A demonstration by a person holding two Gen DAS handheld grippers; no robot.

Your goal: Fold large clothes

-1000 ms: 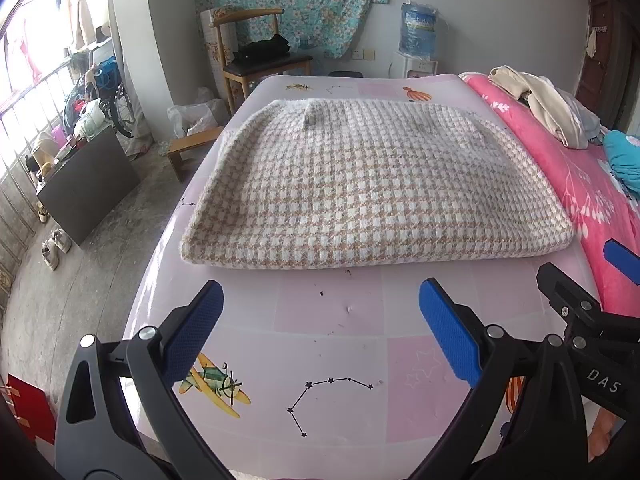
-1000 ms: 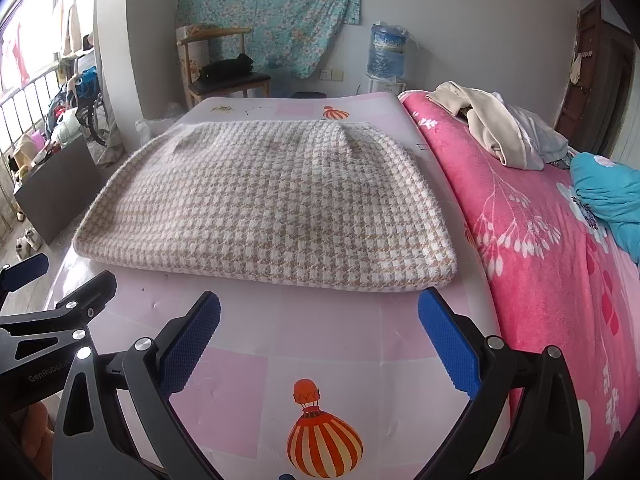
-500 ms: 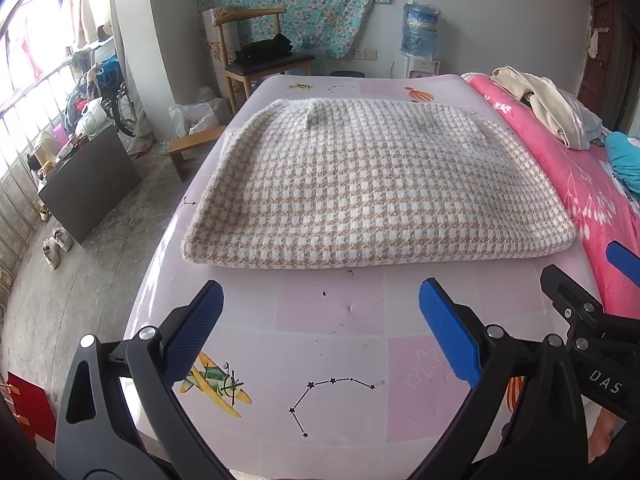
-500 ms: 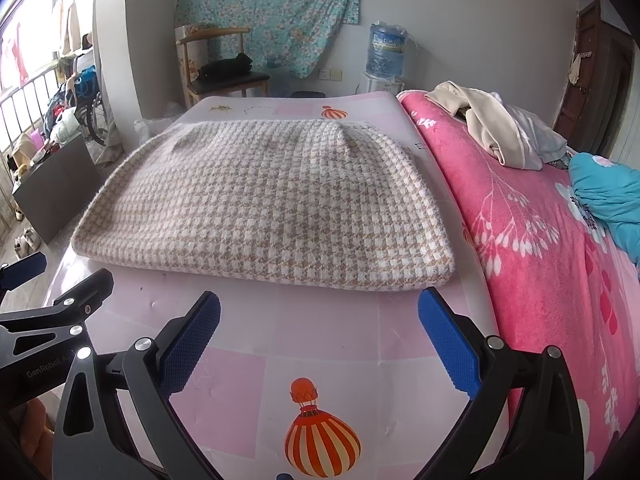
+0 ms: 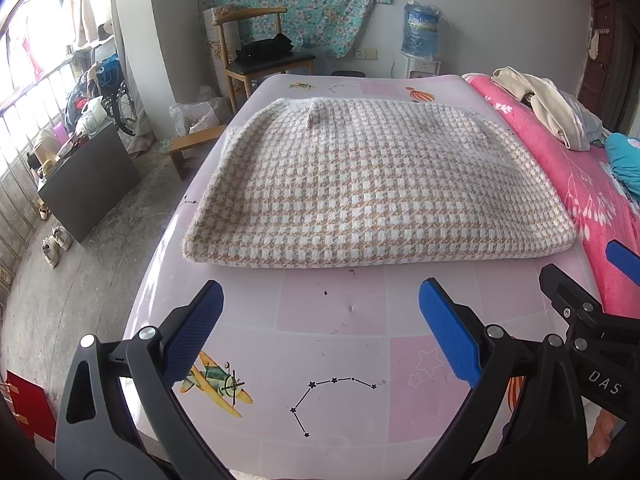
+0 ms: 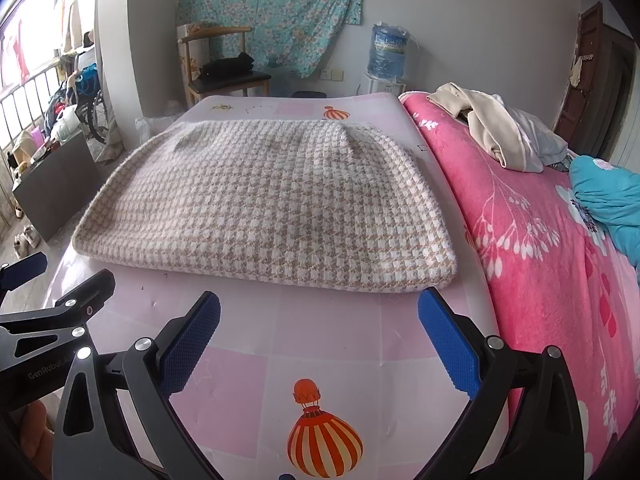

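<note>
Item 1: folded houndstooth garment (image 5: 376,184), flat on pink sheet (image 5: 332,360), at 12 o'clock from our 2 tools. Left gripper (image 5: 320,320) and right gripper (image 6: 320,324): jaws wide, holding nothing.

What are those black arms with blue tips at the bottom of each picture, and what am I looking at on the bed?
Those are hand-held grippers, one in each of a person's hands, not a robot. Each carries a wide-angle camera that looks forward along its two fingers. One picture comes from the left gripper, the other from the right gripper; each also catches the other at its edge. Both stand open, holding nothing, above the pink printed sheet. Ahead lies a checked garment, already folded into a thick pad. A pile of clothes sits on the pink blanket beside it.
</note>
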